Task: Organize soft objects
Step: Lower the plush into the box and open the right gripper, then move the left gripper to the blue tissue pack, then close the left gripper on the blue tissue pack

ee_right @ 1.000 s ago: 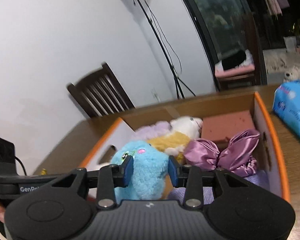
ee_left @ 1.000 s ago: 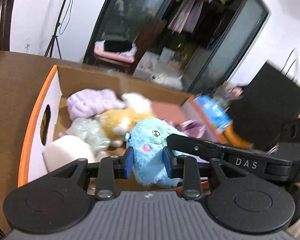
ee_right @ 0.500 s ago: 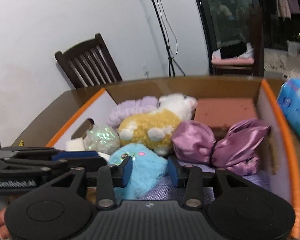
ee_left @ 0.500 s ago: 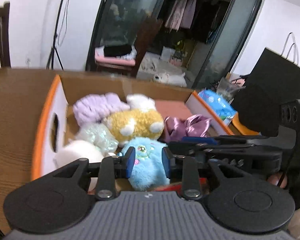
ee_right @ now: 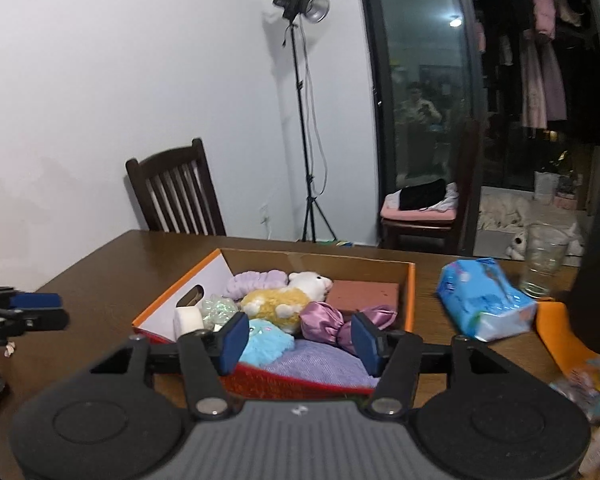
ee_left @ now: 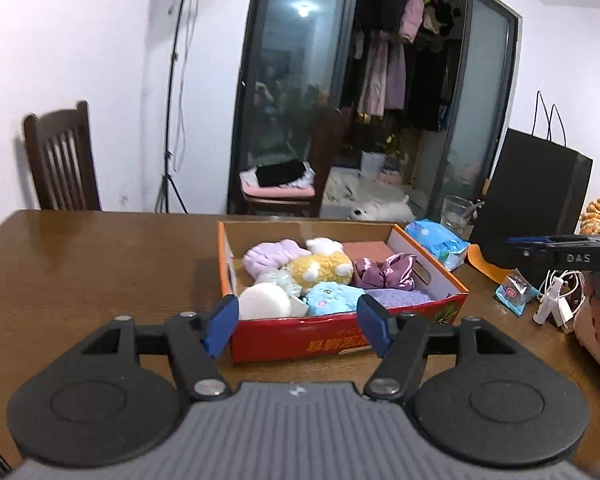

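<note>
A fluffy blue plush lies in the front of the orange-rimmed cardboard box. Around it are a yellow-and-white plush, a purple satin bow, a lilac headband and a white foam piece. My left gripper hangs back from the box's red front wall, jaws opening, nothing between its pads. My right gripper is likewise drawn back and opening, empty. In the right wrist view the left gripper's fingers show at the far left.
A blue tissue pack and a drinking glass stand right of the box. A black paper bag, a small blue packet and white cables crowd the table's right end. A wooden chair stands behind.
Both grippers let go of the blue plush, which now rests in the box. Both pulled back and upward away from the box, and their jaws stand wider.
</note>
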